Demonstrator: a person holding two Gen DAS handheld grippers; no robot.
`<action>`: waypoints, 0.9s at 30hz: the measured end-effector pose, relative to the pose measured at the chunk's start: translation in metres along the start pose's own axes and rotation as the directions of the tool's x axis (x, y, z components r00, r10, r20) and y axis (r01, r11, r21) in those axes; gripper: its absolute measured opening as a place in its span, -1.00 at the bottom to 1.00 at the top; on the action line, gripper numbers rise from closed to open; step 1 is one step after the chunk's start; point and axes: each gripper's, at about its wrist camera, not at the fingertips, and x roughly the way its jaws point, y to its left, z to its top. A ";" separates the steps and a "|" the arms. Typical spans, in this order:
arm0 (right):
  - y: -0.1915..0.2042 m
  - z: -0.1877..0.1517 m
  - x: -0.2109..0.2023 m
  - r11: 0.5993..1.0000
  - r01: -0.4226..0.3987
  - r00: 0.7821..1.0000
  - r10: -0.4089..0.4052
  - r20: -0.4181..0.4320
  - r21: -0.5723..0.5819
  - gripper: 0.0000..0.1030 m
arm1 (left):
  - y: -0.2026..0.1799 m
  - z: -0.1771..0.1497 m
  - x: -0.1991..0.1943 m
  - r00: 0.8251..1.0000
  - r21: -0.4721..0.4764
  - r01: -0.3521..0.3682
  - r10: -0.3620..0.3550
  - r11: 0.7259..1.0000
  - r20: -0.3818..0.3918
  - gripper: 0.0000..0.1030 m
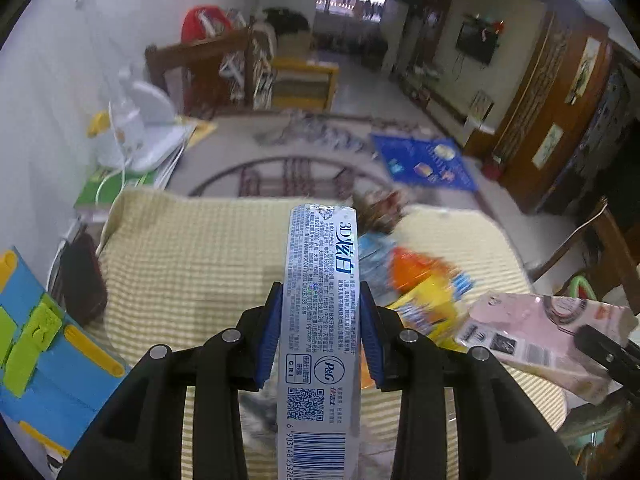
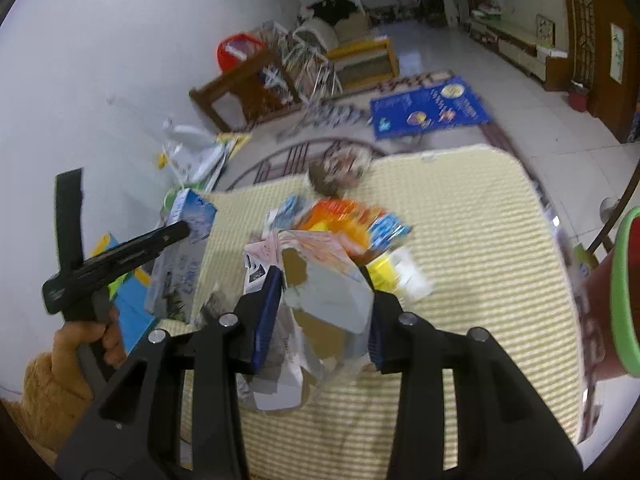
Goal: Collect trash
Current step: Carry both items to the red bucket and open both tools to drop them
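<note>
Left gripper [image 1: 320,336] had its jaws clamped on a silver toothpaste box [image 1: 320,320], lifted above the bench [image 1: 192,248]. Right gripper [image 2: 326,312] pinched a torn pink carton [image 2: 320,280]. Both pickups looked done; next, probably a bin, none visible.

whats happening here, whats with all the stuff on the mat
A person is collecting trash with hand-held tongs, one pair in each hand. The left tongs are clamped on a long silver toothpaste box. The right tongs grip a torn pink cardboard carton. Both pieces are held above the yellow checked mat, where a pile of colourful wrappers has not yet been picked up.
</note>
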 end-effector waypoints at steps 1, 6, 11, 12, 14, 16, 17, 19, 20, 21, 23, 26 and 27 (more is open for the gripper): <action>-0.009 0.003 -0.006 1.000 0.004 1.000 -0.004 0.012 0.004 -0.28 | -0.013 0.002 -0.004 1.000 0.002 0.015 -0.015 1.000 0.010 -0.34; -0.070 0.011 -0.041 0.997 0.065 0.996 -0.068 0.064 0.050 -0.28 | -0.094 0.004 -0.002 0.995 0.057 0.098 -0.098 0.994 0.007 -0.34; -0.160 0.007 -0.089 0.971 0.173 0.977 -0.190 0.096 0.164 -0.28 | -0.185 -0.008 0.015 0.975 0.100 0.220 -0.217 0.970 -0.044 -0.34; -0.175 0.005 -0.099 0.962 0.202 0.970 -0.223 0.101 0.184 -0.28 | -0.210 -0.011 0.020 0.967 0.114 0.254 -0.249 0.960 -0.060 -0.34; -0.209 -0.001 -0.121 0.938 0.265 0.950 -0.294 0.108 0.226 -0.28 | -0.250 -0.017 0.025 0.948 0.136 0.315 -0.305 0.940 -0.086 -0.34; -0.245 -0.007 -0.141 0.905 0.328 0.926 -0.365 0.099 0.270 -0.28 | -0.295 -0.026 0.030 0.923 0.162 0.382 -0.367 0.910 -0.113 -0.34; -0.261 -0.010 -0.148 0.890 0.353 0.915 -0.393 0.089 0.289 -0.28 | -0.324 -0.031 0.035 0.903 0.174 0.426 -0.407 0.888 -0.138 -0.34; -0.289 -0.017 -0.159 0.859 0.400 0.895 -0.442 0.066 0.320 -0.27 | -0.362 -0.038 0.042 0.877 0.193 0.476 -0.448 0.858 -0.174 -0.34; -0.303 -0.021 -0.163 0.844 0.421 0.885 -0.462 0.052 0.333 -0.28 | -0.383 -0.042 0.046 0.863 0.207 0.501 -0.466 0.840 -0.196 -0.34; -0.312 -0.023 -0.166 0.834 0.431 0.880 -0.473 0.043 0.343 -0.27 | -0.399 -0.045 0.048 0.853 0.218 0.517 -0.477 0.828 -0.212 -0.34; -0.330 -0.030 -0.168 0.818 0.450 0.872 -0.489 0.023 0.358 -0.27 | -0.429 -0.051 0.056 0.833 0.235 0.546 -0.494 0.804 -0.248 -0.34; -0.339 -0.034 -0.166 0.802 0.477 0.857 -0.515 0.010 0.359 -0.24 | -0.475 -0.056 0.076 0.813 0.262 0.573 -0.497 0.776 -0.304 -0.34; -0.341 -0.035 -0.166 0.796 0.489 0.850 -0.526 0.007 0.358 -0.22 | -0.483 -0.057 0.077 0.810 0.269 0.576 -0.495 0.772 -0.313 -0.34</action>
